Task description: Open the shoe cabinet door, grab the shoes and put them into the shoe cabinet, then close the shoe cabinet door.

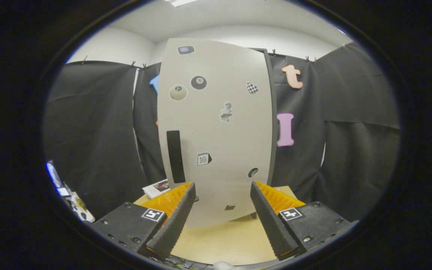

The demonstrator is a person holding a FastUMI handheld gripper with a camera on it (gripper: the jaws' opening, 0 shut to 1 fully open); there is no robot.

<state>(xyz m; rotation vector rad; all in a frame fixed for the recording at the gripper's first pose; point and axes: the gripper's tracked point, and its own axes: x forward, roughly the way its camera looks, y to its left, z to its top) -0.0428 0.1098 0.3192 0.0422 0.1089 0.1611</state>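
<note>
A tall pale grey shoe cabinet (pixel 219 123) stands on the light wooden tabletop (pixel 219 240) straight ahead of my fingers. Its door is shut, covered in small stickers, with a black vertical handle (pixel 175 155) near its left edge. My gripper (pixel 222 187) is open, its two orange-and-black fingers spread wide, nothing between them. The handle lies just beyond and slightly above the left fingertip (pixel 189 186). The cabinet's dark side panel (pixel 273 112) shows along its right edge.
A small printed card (pixel 156 188) lies on the tabletop left of the cabinet base. Some patterned items (pixel 75 204) sit low at the far left. Black cloth walls close in behind and on both sides.
</note>
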